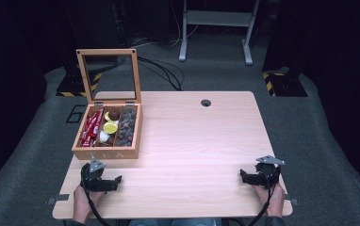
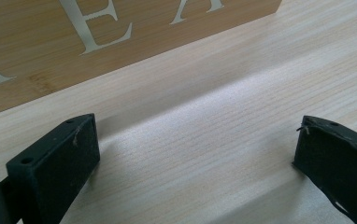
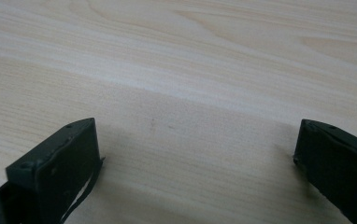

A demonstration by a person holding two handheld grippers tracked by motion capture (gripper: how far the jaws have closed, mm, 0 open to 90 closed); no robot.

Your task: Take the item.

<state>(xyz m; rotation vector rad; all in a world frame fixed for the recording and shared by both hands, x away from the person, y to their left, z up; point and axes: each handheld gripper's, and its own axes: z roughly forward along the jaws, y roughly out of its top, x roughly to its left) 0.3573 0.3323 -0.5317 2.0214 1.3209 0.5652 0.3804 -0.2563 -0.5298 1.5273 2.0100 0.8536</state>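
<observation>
- Left hand-held gripper (image 1: 114, 181): resting on the worktop (image 1: 192, 141) near its front left corner, jaws spread wide, nothing between them but bare wood grain, as its own view shows.
- Right hand-held gripper (image 1: 242, 176): near the front right corner, jaws likewise wide apart and empty; its own view shows plain worktop ahead.
- Tea box (image 1: 107, 151): wooden, just beyond the left hand-held gripper and well apart from the right one. Lid (image 1: 108, 75) stands open, upright at the far side. In the left gripper view its front wall (image 2: 120, 51) is cut off by the top edge, with part of the pale lettering showing.
- Box contents: three lengthwise compartments. Red packets (image 1: 91, 128) in the left one, round capsules (image 1: 110, 127) in the middle, dark items (image 1: 126, 125) in the right too small to identify.
- Hands (image 1: 81, 202): partly cut off by the lower frame edge; cables trail off the front edge.
- Open room: a broad bare stretch of worktop between the two hand-held grippers and out to the far edge, broken by a small round hole (image 1: 206, 102) near the back.
- Surroundings: dark; a pale frame stand (image 1: 216, 19) on the floor beyond, details unclear.
</observation>
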